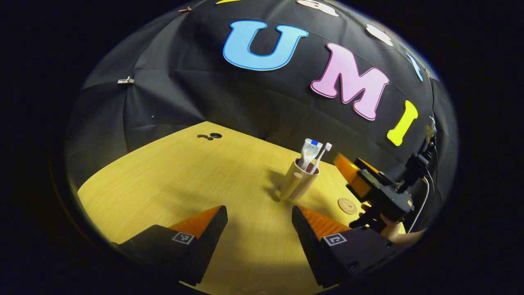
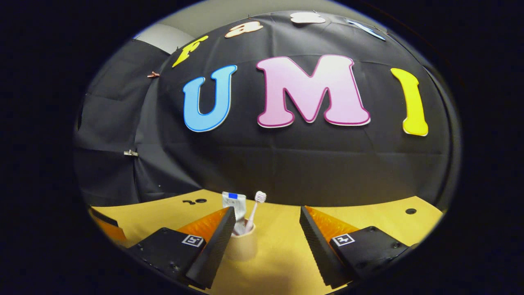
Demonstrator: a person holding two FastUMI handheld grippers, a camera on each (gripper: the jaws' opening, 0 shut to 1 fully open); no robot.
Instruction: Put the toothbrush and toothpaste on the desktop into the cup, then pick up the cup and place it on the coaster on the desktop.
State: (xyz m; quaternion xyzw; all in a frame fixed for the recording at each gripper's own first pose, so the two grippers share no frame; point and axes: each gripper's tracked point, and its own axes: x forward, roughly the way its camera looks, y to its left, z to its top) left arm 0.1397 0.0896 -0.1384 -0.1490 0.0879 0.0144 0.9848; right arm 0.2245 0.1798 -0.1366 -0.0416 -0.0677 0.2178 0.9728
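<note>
Left gripper view: one cup [image 1: 298,180], perhaps two items.

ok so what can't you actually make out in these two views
- Cup, right gripper view: its left side is hidden behind one finger of the right gripper, so contact there cannot be judged.
- Toothpaste, right gripper view: its lower part is hidden inside the cup.
- Coaster, left gripper view: too small to read its pattern.
- Hand, left gripper view: mostly hidden behind the right gripper's body.
</note>
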